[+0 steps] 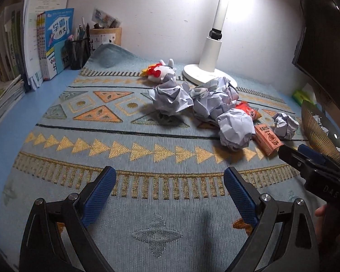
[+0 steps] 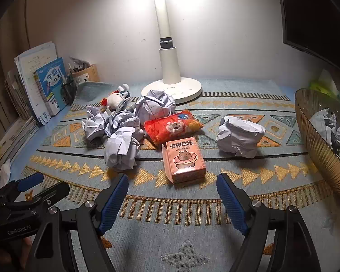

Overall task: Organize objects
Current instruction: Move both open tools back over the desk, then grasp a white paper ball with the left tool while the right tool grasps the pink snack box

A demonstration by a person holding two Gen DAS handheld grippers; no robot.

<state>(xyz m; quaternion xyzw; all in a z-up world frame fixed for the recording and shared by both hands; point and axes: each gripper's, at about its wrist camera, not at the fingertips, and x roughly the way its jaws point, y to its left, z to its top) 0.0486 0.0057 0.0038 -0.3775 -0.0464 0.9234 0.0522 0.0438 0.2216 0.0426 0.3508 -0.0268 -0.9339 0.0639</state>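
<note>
Both claws, left [image 1: 170,181] and right [image 2: 172,188], gape wide, empty, ribbed blue pads. Crumpled paper balls [image 2: 122,147], glossy pink box [image 2: 183,161] mid-mat [image 2: 192,238]; ribbed basket [image 2: 317,140] at right edge, perhaps wire.

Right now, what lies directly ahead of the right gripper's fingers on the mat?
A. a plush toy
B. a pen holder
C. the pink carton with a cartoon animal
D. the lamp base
C: the pink carton sits on the mat just beyond the open right gripper.

A blue desk [image 1: 2,136] carries a patterned mat [image 2: 170,226]; on the mat: crumpled paper balls [image 2: 239,136], a pink box [image 2: 184,161], a lamp base [image 2: 172,89].
</note>
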